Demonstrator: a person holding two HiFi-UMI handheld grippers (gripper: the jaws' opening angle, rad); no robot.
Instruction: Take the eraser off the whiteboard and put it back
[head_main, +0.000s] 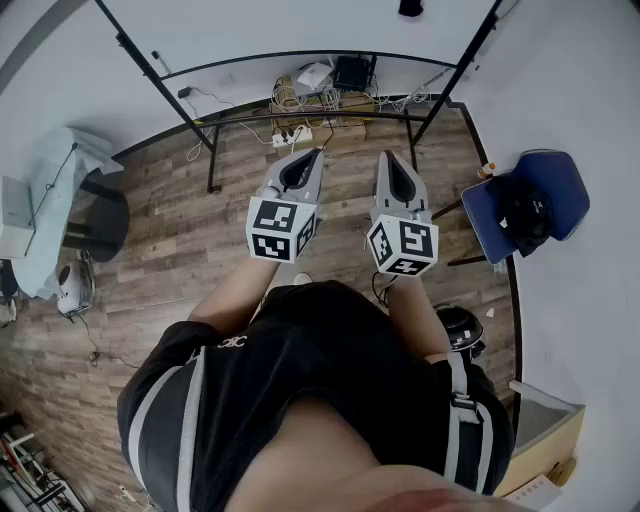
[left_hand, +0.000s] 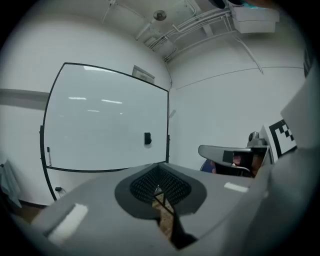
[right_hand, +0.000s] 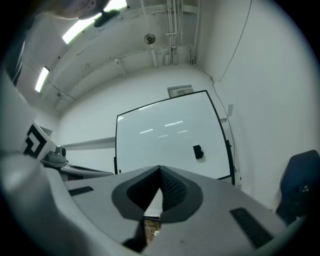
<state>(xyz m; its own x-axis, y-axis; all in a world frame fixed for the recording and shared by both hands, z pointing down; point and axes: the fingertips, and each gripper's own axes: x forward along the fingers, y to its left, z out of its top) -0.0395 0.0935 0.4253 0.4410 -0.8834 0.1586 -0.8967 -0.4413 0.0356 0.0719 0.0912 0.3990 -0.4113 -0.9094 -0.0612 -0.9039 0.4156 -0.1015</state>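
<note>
The room is plain, with white walls and a wooden floor (head_main: 180, 230), and the whiteboard (left_hand: 100, 120) stands on its frame at the far side. The eraser (left_hand: 147, 138) is a small dark block that sticks to the board near its right edge, a little below the middle; it is not yet taken. The rest of the board looks clean. Both tools are well apart from it: the left gripper (head_main: 305, 165) and the right gripper (head_main: 395, 170) are held side by side in front of the person, each with its jaws pressed together and nothing between them. I judge that the task is at its very start, the approach. The next move calls for stepping toward the board, spreading one gripper's jaws and bringing them around the eraser from its sides. The floor between the person and the board is free, but cables (head_main: 310, 100) lie at the foot of the frame, and a blue chair (head_main: 530, 205) stands to the right.
</note>
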